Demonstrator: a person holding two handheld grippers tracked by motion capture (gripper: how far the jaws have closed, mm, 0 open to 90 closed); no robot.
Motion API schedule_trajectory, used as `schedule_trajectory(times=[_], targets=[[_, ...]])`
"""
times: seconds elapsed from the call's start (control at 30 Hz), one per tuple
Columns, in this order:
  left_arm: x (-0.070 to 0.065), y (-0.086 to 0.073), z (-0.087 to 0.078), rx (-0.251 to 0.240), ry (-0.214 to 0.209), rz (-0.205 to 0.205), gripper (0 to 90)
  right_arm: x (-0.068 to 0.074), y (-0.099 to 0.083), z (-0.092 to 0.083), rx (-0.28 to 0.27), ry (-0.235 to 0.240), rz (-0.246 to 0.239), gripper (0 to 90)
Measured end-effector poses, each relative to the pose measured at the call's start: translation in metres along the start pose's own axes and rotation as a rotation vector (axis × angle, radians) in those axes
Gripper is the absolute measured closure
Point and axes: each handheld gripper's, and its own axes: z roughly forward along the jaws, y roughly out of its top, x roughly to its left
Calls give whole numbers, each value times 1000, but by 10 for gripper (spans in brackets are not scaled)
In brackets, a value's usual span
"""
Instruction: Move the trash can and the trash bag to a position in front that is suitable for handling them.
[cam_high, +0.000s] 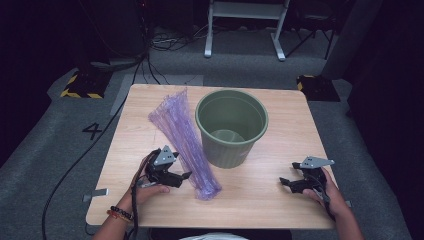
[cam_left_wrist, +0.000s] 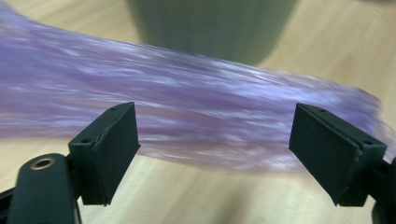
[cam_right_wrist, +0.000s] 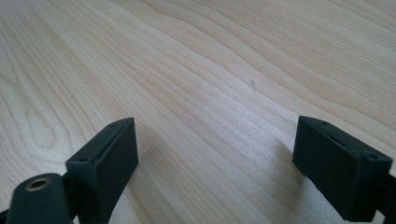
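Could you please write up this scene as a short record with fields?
surface: wooden table
bin: green bin, upright, open top, standing at the table's middle
bag: purple plastic bag, folded long, lying flat left of the bin, narrow end toward the person
left hand-held gripper: jaws open, pointing at the bag's near end, nothing between the pads
right hand-held gripper: jaws open, over bare wood at the table's right, holding nothing
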Motion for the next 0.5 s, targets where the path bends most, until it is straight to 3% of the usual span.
schedule_trajectory(times=[0.13,0.23,0.5], targets=[[12,5,2,23,61,-37,160,0,0,0,0,0,0,137],[17,8,5,44,97,-33,159,0,0,0,1,-1,0,136],[36,27,11,-37,126,-120,158,0,0,0,0,1,0,136]])
